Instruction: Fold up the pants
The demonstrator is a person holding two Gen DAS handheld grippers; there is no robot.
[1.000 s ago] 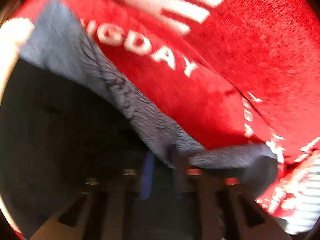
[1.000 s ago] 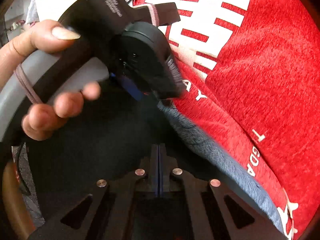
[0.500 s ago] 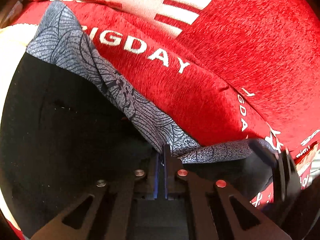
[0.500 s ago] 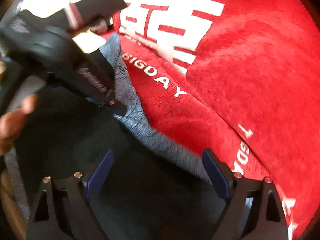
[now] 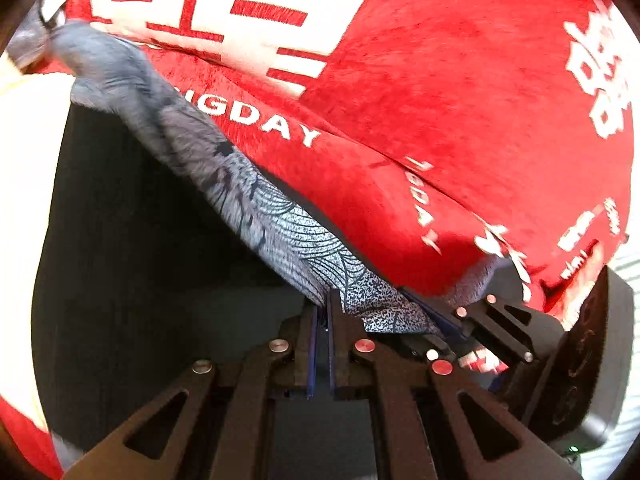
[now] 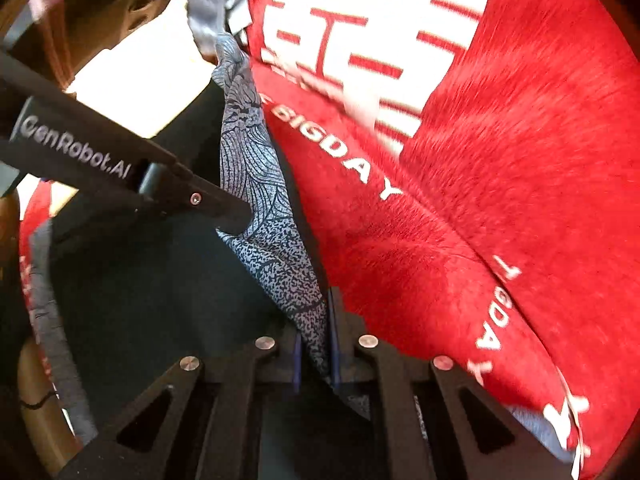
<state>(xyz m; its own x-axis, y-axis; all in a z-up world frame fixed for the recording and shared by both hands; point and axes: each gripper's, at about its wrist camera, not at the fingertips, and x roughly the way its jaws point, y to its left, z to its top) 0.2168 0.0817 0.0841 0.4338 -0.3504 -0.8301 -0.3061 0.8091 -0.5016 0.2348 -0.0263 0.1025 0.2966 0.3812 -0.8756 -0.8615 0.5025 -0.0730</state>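
Half second ago right gripper spread wide; now closing onto pants hem, patterned grey weave. Left gripper pinching same hem. Fuzzy red blanket beyond fingertips.

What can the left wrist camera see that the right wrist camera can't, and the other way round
Only the left wrist view shows the right gripper from the side, low at right, and small white characters at the blanket's far right. Only the right wrist view shows the left gripper's GenRobot.AI arm reaching in from the left and a brown wooden piece at the lower left edge. Both show the dark pants with their grey patterned edge pinched in both grippers, the right's jaws closing on it, over the red blanket printed BIGDAY.
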